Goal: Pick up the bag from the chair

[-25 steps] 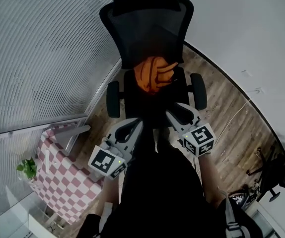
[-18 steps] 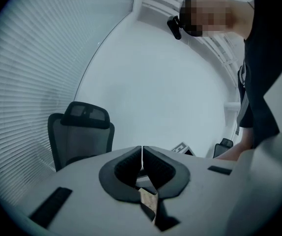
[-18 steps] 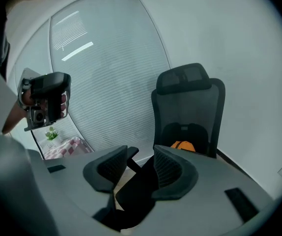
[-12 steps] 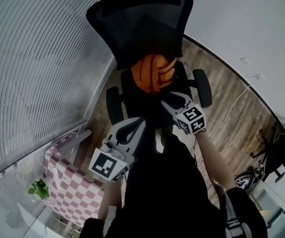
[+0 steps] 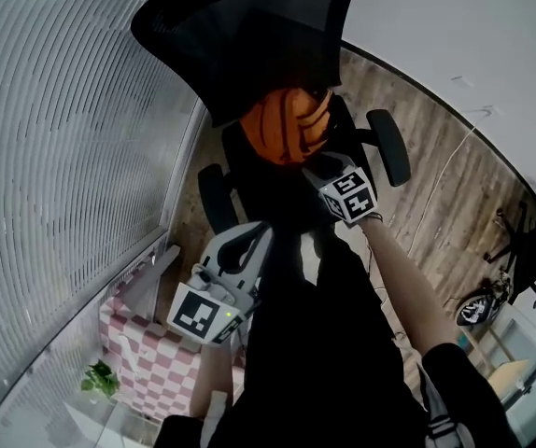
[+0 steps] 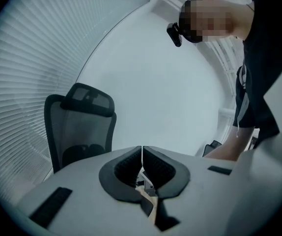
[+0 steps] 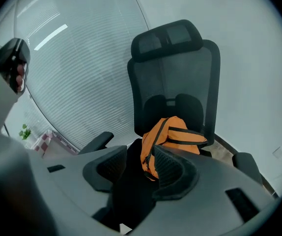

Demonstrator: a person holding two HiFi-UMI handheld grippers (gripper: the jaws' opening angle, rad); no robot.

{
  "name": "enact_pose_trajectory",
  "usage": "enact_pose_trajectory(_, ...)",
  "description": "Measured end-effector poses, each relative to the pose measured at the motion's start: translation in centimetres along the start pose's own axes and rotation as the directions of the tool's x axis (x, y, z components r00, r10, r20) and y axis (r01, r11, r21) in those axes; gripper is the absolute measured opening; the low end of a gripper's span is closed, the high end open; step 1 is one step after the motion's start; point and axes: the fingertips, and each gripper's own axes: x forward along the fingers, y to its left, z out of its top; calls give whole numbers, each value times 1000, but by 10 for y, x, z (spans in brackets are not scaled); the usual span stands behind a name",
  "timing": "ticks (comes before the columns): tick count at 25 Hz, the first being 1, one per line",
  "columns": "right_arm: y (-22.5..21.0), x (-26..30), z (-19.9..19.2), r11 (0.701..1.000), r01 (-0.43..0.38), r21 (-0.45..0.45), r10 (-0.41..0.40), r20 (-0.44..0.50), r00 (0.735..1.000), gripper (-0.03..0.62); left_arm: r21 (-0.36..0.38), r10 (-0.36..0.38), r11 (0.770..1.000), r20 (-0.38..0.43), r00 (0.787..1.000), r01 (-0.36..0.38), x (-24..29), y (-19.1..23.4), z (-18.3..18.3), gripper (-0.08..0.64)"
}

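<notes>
An orange bag (image 5: 285, 129) with black straps leans against the backrest of a black mesh office chair (image 5: 249, 45). My right gripper (image 5: 318, 168) reaches down at the seat, just short of the bag's front. In the right gripper view the bag (image 7: 173, 136) shows past the right gripper (image 7: 140, 152). Its jaws have just been opening and stand wide, with nothing pressed between them. My left gripper (image 5: 252, 234) hangs lower left, off the seat's front edge. The left gripper (image 6: 142, 150) has its pads together with nothing in them, and the chair (image 6: 79, 127) stands beyond.
The chair's armrests (image 5: 394, 147) (image 5: 214, 199) flank the seat. A slatted blind wall (image 5: 63, 138) runs along the left. A pink checkered cloth (image 5: 147, 362) and a small plant (image 5: 100, 376) are at lower left. Another chair base (image 5: 529, 259) stands on the wood floor at right.
My right gripper has travelled forward and down toward the bag, and its jaws have spread. The left gripper has shifted only slightly. The head view has leaned in over the chair.
</notes>
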Motion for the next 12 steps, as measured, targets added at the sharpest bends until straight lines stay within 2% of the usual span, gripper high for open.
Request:
enact_pose_trajectory(7, -25, 43, -16, 1000, 20, 10, -19, -72, 997, 176, -22, -35, 999, -9, 999, 35, 19, 12, -5, 34)
enact_pose_trajectory(12, -37, 64, -16, 1000, 2, 9, -1, -100, 995, 176, -25, -50, 998, -29, 998, 50, 29, 12, -9, 34)
